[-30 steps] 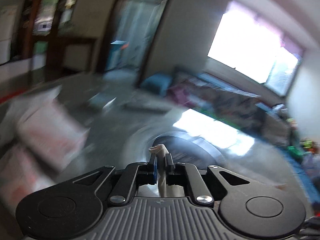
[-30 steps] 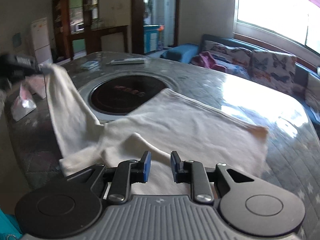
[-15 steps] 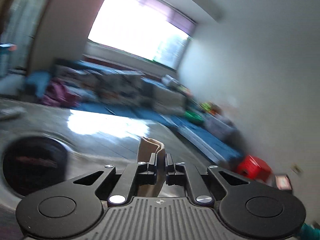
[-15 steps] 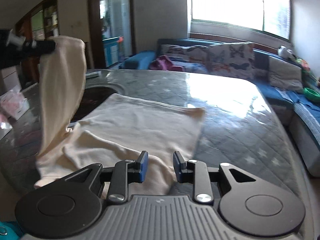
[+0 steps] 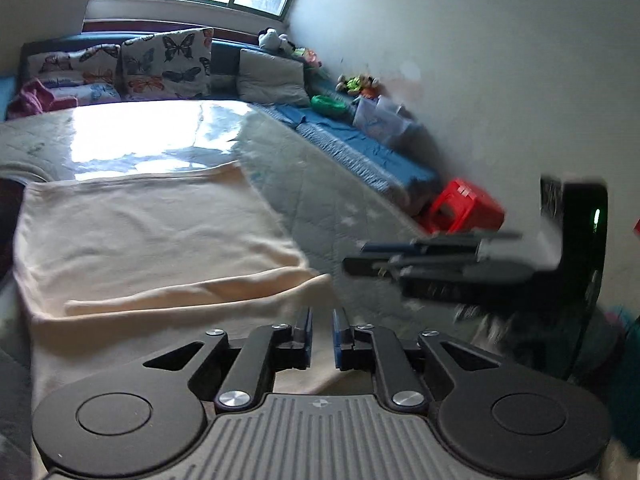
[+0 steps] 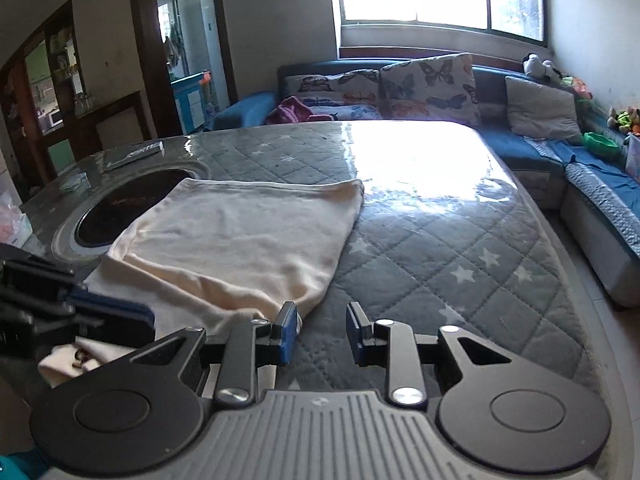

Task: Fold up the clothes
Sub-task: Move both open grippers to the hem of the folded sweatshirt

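a cream garment (image 6: 240, 236) lies on the quilted bench (image 6: 440, 248), one layer doubled over another so that a soft folded edge runs along its near side. its far end partly covers a dark round cooktop (image 6: 116, 208) set into the bench.

the left gripper (image 5: 320, 330) hovers low over the near folded edge. its jaws stand a narrow gap apart with nothing between them; cloth lies just below and in front of them. the right gripper (image 6: 322, 328) sits at the garment's near right corner with its jaws wide apart and empty, the left finger just beside the cloth's edge, the rest over bare quilt. in the left view the right gripper shows blurred off to the right.

judging by the lie of the cloth, one fold is laid and both hands are free to take the next one. the next move seems to call for both jaws to close on the near edge or corners and carry it across squarely, keeping the layers together so the fold below does not slide or bunch.
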### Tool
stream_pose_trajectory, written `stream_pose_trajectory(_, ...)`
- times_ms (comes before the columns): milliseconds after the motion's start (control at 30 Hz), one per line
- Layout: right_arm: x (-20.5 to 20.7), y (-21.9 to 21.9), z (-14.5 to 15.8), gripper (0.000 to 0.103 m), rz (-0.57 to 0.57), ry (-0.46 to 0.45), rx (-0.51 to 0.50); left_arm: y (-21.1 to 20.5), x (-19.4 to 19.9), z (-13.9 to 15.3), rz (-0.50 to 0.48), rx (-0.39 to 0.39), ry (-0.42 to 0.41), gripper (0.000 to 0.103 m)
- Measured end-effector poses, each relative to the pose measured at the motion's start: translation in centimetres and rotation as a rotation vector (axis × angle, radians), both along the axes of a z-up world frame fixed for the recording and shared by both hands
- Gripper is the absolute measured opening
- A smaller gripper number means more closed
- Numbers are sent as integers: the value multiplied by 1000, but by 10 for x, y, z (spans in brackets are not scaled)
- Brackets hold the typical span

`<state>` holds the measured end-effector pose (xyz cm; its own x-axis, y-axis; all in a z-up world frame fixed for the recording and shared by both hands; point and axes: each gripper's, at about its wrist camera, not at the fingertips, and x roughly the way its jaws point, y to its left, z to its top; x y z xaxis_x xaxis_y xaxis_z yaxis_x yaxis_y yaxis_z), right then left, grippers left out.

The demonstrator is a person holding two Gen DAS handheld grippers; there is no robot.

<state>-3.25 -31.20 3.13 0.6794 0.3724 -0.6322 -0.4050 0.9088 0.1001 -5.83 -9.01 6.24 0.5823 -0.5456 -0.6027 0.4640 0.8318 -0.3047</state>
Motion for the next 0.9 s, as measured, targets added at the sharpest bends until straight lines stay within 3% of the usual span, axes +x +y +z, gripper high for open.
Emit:
stream_pose_trajectory(167,14,14,-1,27,62,6,1,17,8,-18,65,59,23,13)
stream_pose_trajectory(333,18,36,-17,25,122,15,-93,37,21,-34,106,75,71,13)
stream_pose_trajectory(533,17,30,-14,25,94,17,-89,59,18,-24,130,56,59,13)
stream_pose_trajectory(700,4,42,-1,25,167,-22,-69,80,27,-25,200,67,47,14)
stream_pose_trajectory(900,-1,51,-11,24,199,-10,-112,102,33,-31,240,55,62,14)
